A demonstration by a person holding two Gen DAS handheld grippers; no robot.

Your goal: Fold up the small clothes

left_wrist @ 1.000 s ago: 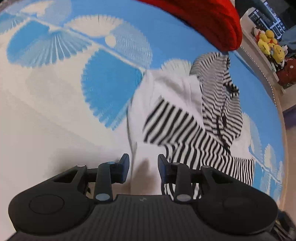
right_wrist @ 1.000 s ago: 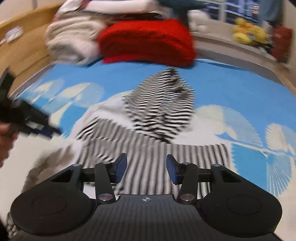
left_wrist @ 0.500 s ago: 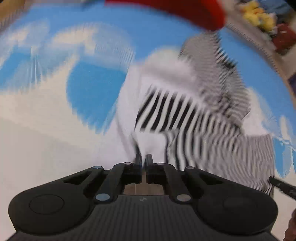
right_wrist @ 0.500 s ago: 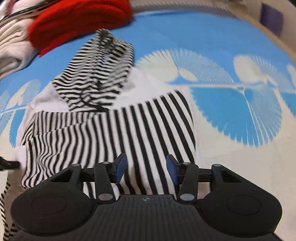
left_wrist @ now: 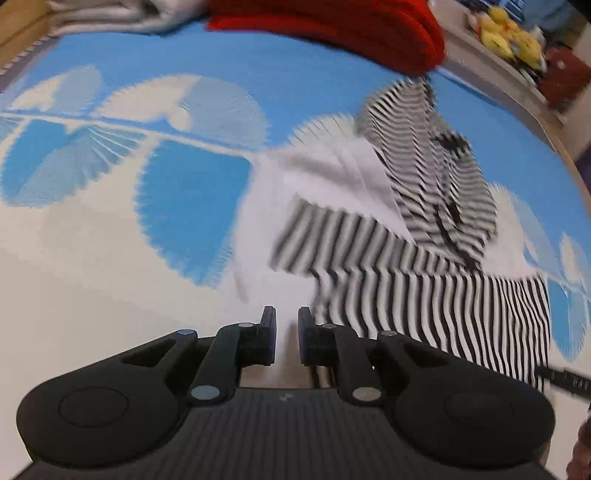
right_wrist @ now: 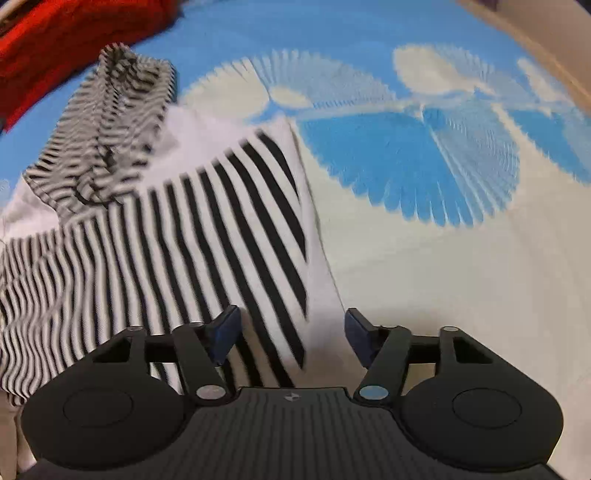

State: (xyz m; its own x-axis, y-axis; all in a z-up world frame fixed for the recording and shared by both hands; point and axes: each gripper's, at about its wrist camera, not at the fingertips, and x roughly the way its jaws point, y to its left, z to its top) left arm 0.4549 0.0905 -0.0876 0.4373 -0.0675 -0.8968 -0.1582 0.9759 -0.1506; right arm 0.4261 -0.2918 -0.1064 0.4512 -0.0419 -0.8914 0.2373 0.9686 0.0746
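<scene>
A small black-and-white striped hooded top lies partly folded on the blue-and-white bed cover, hood pointing away; it also shows in the right wrist view. My left gripper sits at the garment's near left white edge, fingers nearly together with a narrow gap and white cloth between them. My right gripper is open wide over the garment's near right corner, with the striped hem and white edge between its fingers.
A red knitted blanket and pale folded bedding lie at the far end of the bed. Yellow plush toys sit on a ledge at far right. The right gripper's tip shows at the left view's right edge.
My left gripper closed from open to nearly shut, then parted slightly at the white edge. My right gripper dropped toward the near right corner and opened wider.
</scene>
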